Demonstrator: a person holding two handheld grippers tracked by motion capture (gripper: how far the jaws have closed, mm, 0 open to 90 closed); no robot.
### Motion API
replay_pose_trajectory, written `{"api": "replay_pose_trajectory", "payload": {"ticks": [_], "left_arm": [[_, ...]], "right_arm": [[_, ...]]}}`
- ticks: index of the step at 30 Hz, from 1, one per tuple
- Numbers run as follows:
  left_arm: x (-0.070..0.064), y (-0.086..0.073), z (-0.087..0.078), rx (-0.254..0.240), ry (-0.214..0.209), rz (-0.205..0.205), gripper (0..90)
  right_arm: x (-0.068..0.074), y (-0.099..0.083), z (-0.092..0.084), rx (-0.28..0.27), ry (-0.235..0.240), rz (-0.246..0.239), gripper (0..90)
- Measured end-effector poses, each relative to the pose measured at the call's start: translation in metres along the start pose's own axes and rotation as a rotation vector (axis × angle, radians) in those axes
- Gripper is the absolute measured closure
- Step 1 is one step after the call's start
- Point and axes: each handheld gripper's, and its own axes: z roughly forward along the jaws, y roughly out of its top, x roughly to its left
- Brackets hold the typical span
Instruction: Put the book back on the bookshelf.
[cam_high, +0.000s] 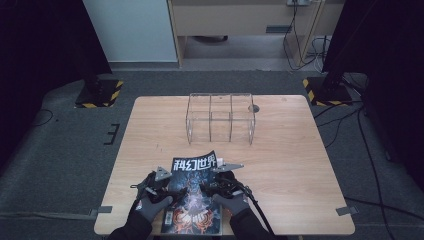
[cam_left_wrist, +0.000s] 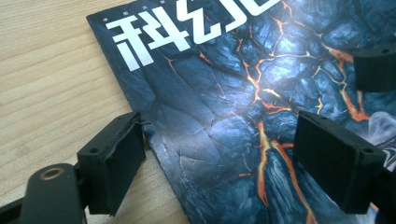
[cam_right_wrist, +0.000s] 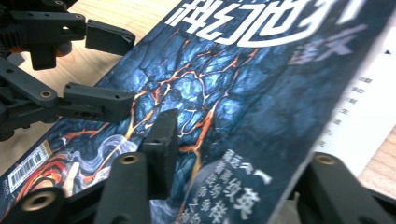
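Magazines: one (cam_high: 194, 192), flat on table (cam_high: 295, 165).
Clear boxes: one (cam_high: 220, 117), three compartments.
Left gripper (cam_left_wrist: 219, 158): released, straddling magazine's edge.
Right gripper (cam_right_wrist: 233, 154): jaws around lifted cover edge; grasp unclear.

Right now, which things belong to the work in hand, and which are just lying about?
In the job:
- magazine, its right edge lifting between the right gripper's jaws
- left gripper, jaws open across the magazine's left edge

Lying about:
- clear plastic organizer, at the far side of the table
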Motion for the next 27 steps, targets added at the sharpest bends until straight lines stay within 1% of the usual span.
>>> {"api": "replay_pose_trajectory", "payload": {"ticks": [3,7,8,9,10,11,14,17,21,27], "left_arm": [[0.001,0.0,0.0,-0.001,0.0,0.0,15.7],[0.002,0.0,0.0,-0.008,-0.01,-0.011,16.1],[0.002,0.0,0.0,-0.008,-0.01,-0.011,16.2],[0.003,0.0,0.0,-0.008,-0.012,-0.014,16.2],[0.003,0.001,-0.001,-0.009,-0.01,-0.015,16.3],[0.003,0.001,-0.001,-0.009,-0.01,-0.015,16.3],[0.006,0.001,-0.004,-0.032,-0.011,-0.039,16.2],[0.008,0.002,-0.006,-0.04,-0.013,-0.047,16.2],[0.01,0.003,-0.009,-0.071,-0.02,-0.07,16.2],[0.012,0.004,-0.013,-0.092,-0.024,-0.081,16.2]], "right_arm": [[-0.002,0.001,-0.001,0.01,-0.009,-0.008,59.9],[-0.003,0.001,-0.001,0.014,-0.009,-0.005,65.6],[-0.003,0.001,-0.001,0.014,-0.009,-0.005,65.6],[-0.003,0.001,-0.002,0.008,-0.009,0.002,68.1],[-0.003,0.002,-0.004,-0.001,-0.001,0.006,72.6],[-0.003,0.002,-0.004,-0.001,-0.001,0.006,72.6],[-0.001,0.004,-0.008,-0.021,0.01,0.0,78.0],[0.0,0.005,-0.01,-0.024,0.016,-0.002,79.5],[0.005,0.007,-0.014,-0.049,0.024,-0.015,82.0],[0.008,0.008,-0.017,-0.076,0.033,-0.026,83.0]]}}
